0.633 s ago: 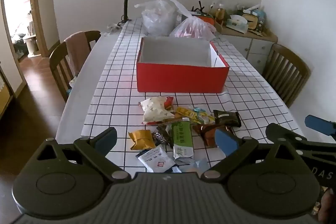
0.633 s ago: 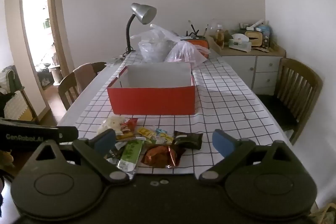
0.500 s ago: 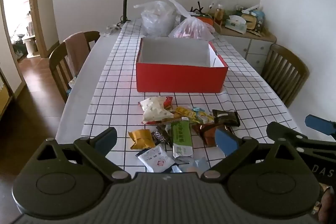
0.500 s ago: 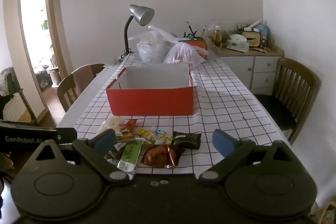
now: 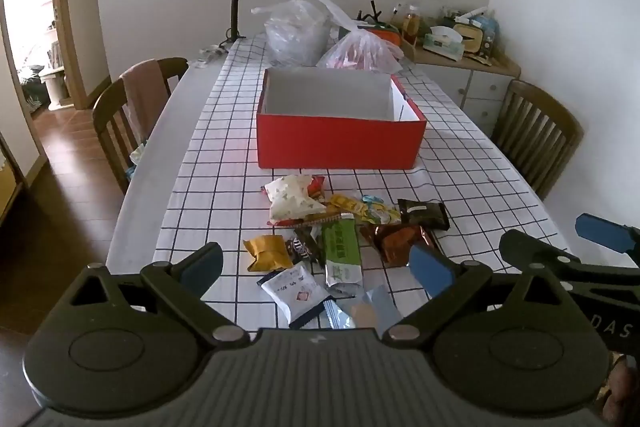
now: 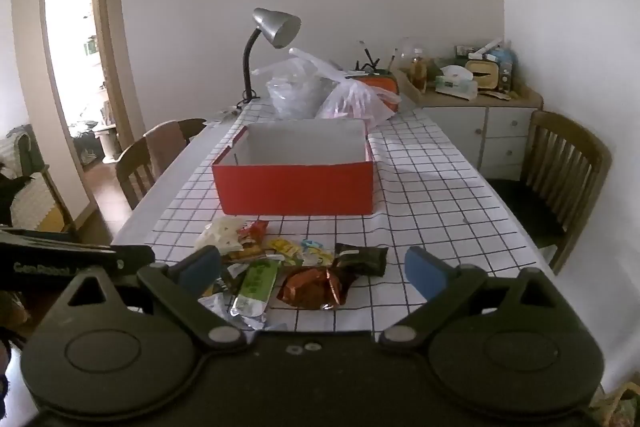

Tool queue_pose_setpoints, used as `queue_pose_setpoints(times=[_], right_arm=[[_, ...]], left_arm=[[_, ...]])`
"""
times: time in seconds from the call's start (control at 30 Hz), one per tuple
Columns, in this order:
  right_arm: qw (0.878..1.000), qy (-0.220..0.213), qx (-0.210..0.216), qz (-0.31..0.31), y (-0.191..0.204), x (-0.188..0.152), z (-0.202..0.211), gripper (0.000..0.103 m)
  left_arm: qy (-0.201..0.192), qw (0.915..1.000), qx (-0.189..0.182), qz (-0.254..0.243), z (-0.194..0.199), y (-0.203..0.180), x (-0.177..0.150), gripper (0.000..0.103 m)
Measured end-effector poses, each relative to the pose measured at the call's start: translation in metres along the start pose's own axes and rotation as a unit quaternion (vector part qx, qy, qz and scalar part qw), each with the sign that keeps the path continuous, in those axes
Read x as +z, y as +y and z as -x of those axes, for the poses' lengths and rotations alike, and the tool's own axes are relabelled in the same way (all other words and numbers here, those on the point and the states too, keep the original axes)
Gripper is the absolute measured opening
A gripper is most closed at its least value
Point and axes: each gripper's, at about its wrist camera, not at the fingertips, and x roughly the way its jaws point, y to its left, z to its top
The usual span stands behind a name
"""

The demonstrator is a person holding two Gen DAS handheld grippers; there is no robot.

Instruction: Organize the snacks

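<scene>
Since half a second ago my view has barely shifted — I've eased both tools a touch nearer, nothing is lifted, so sorting hasn't begun. The loose pile of foil and plastic snack packets (image 5: 336, 239) lies on the black-gridded white tablecloth (image 5: 224, 163), just in front of the open red cardboard box (image 5: 340, 143), which looks empty. My left gripper (image 5: 316, 267) hangs spread wide above the pile, touching nothing; my right gripper (image 6: 312, 267) — equally wide — holds nothing either.

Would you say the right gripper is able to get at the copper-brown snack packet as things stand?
Probably yes: the right gripper is open, and the copper-brown packet lies uncovered on the pile's near edge between its fingers.
</scene>
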Motion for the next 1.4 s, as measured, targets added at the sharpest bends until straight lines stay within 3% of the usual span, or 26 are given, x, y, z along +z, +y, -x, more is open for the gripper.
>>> queue_pose_setpoints(times=[0.47, 1.4], right_arm=[[1.000, 0.003, -0.005, -0.016, -0.005, -0.004, 0.011, 0.101], [1.000, 0.004, 0.002, 0.010, 0.005, -0.006, 0.012, 0.099]], left_arm=[[-0.008, 1.0000, 0.003, -0.001, 0.010, 0.001, -0.006, 0.100], [-0.001, 1.0000, -0.009, 0.003, 0.007, 0.002, -0.014, 0.100]])
